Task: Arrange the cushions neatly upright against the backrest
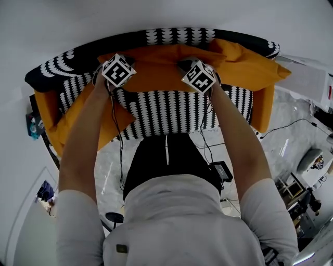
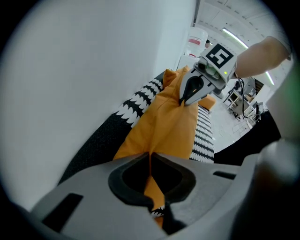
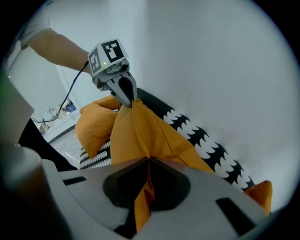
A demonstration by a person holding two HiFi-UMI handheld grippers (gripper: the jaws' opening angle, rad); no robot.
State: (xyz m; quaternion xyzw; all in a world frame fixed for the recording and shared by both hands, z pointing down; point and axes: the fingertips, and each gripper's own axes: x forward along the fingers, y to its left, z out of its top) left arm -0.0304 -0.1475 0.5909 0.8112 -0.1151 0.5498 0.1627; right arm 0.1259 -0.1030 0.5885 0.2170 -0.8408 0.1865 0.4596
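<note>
Left gripper (image 2: 151,159), right gripper (image 3: 148,161) both pinch top edge of orange cushion (image 1: 156,70); cushion just beside patterned backrest (image 1: 179,36)

The wall (image 1: 166,13) is blocking everything past the backrest (image 1: 177,35) at twelve o'clock; bare seat (image 1: 161,111) is lying open toward six o'clock.

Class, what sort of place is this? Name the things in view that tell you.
Likely a lab or studio dressed as a living room: a black-and-white patterned sofa against a bare white wall, orange cushions on it, and cables trailing over the pale floor.
</note>
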